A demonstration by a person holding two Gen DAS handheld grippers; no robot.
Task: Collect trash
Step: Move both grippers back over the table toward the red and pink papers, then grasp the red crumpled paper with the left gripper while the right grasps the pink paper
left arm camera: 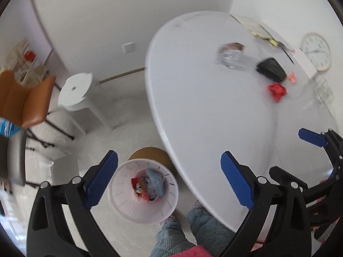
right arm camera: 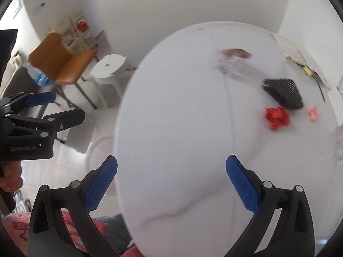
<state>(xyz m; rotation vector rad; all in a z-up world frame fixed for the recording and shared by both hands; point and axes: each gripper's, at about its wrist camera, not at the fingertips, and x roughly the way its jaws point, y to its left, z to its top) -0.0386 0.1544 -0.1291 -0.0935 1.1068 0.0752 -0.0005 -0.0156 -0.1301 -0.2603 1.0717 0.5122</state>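
Note:
A white waste bin [left arm camera: 144,190] stands on the floor beside the round white table [left arm camera: 193,107]; it holds red and blue wrappers [left arm camera: 148,185]. My left gripper [left arm camera: 171,180] is open and empty, above the bin and the table's near edge. My right gripper [right arm camera: 171,184] is open and empty over the table's near part; it also shows in the left wrist view [left arm camera: 313,138]. On the table lie a crumpled red wrapper [left arm camera: 277,91] [right arm camera: 277,117], a small pink scrap [left arm camera: 292,77] [right arm camera: 313,113] and a clear plastic piece [left arm camera: 232,55] [right arm camera: 234,63].
A black brush [left arm camera: 271,68] [right arm camera: 283,93], a white clock [left arm camera: 316,51], papers [left arm camera: 257,29] and a clear glass item [left arm camera: 321,92] lie on the table. A white stool [left arm camera: 76,91], an orange chair [left arm camera: 27,100] and a wooden stool [left arm camera: 150,153] stand on the floor.

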